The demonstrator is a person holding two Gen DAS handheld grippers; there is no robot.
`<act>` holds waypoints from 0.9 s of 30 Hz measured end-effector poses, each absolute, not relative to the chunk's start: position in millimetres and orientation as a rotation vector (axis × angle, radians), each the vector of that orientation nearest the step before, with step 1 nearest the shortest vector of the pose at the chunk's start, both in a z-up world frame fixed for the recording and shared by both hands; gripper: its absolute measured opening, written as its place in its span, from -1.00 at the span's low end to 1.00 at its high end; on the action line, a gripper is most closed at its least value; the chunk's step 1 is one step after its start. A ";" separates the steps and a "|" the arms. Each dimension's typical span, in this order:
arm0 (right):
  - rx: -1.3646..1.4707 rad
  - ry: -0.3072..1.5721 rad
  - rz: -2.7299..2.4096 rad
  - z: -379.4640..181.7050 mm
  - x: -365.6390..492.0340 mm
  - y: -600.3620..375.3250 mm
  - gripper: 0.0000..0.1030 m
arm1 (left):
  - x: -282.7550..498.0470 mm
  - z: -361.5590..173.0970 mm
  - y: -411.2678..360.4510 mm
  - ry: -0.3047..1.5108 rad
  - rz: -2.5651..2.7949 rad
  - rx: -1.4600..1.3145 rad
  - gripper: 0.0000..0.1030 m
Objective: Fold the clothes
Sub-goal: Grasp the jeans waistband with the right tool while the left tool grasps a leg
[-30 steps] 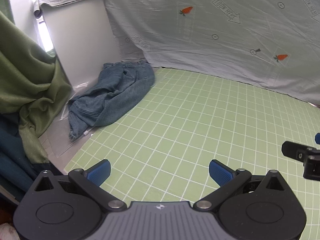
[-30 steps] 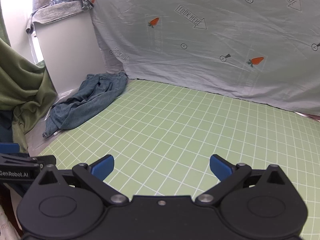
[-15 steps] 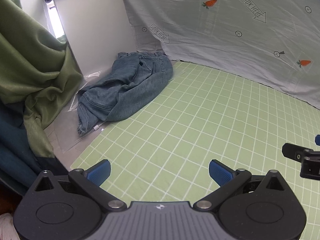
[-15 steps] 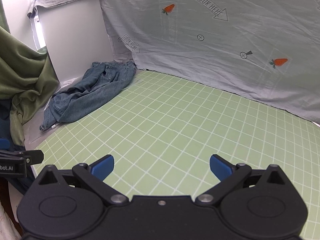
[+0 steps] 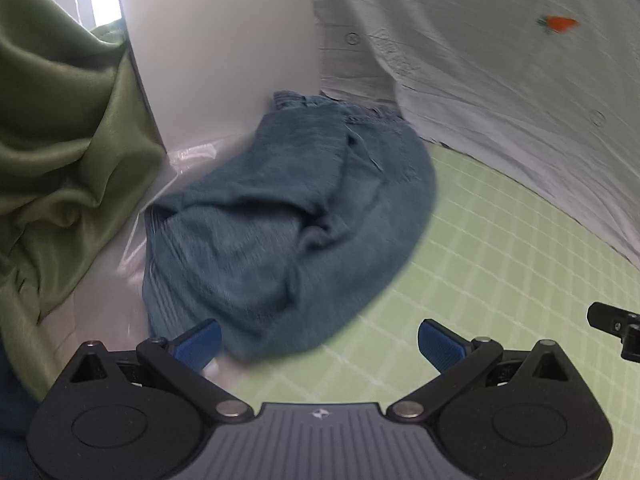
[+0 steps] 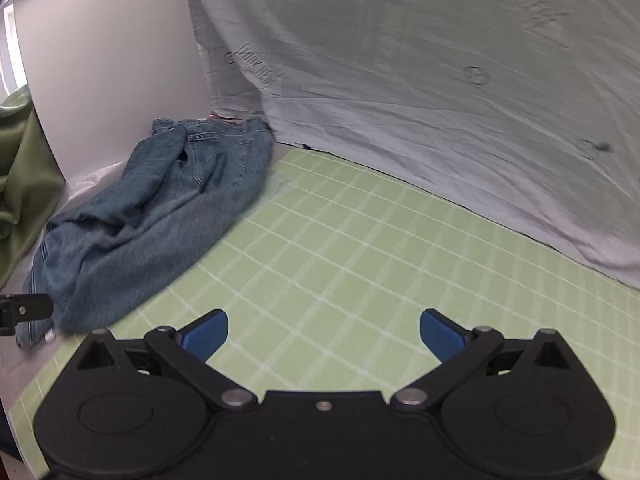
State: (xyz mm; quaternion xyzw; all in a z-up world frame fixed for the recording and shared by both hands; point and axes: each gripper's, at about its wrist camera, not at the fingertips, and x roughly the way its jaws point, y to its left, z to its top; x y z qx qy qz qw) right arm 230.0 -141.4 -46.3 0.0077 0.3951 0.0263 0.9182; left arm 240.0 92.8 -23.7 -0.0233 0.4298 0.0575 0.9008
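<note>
Just before the near hem of the crumpled blue denim jeans (image 5: pixel 280 220), the left gripper (image 5: pixel 319 340) stands wide and empty, the right gripper (image 6: pixel 324 330) equally wide over bare green grid-lined mat (image 6: pixel 360 248), while the jeans lie at the mat's left edge against the white panel (image 5: pixel 216 48).

Jeans (image 5: pixel 280 216): faded blue denim. Surface (image 6: pixel 360 248): light green with a white grid. Backdrop sheet (image 6: pixel 420 80): pale grey, printed with orange carrots, small circles and lettering. Curtain (image 5: pixel 52 152): olive green. Panel (image 5: pixel 216 40): plain white. Left hand-held gripper (image 5: pixel 319 336): black body, blue pads.
</note>
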 end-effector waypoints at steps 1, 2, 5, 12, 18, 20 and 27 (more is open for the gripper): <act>0.014 0.812 0.064 -47.9 249.8 -130.7 1.00 | 258.9 -27.6 100.1 0.889 0.115 -0.047 1.00; 0.000 0.815 0.065 -51.5 270.7 -121.2 1.00 | 279.2 -32.0 107.1 0.892 0.113 -0.045 1.00; -0.035 0.824 0.072 -64.1 333.9 -91.8 0.99 | 319.8 -41.4 117.0 0.885 0.088 -0.056 1.00; 0.026 0.835 0.139 -100.5 462.2 -47.9 0.48 | 407.6 -61.9 136.2 0.864 0.024 -0.088 0.96; 0.058 0.875 0.173 -128.2 528.6 -39.2 0.10 | 442.1 -87.4 137.9 0.902 0.028 -0.134 0.71; 0.068 0.898 0.194 -136.1 543.4 -37.6 0.11 | 444.6 -93.3 135.4 0.899 0.035 -0.114 0.67; 0.048 0.837 0.312 -130.6 540.9 -28.4 -0.80 | 442.5 -95.7 143.6 0.874 0.094 -0.139 -0.58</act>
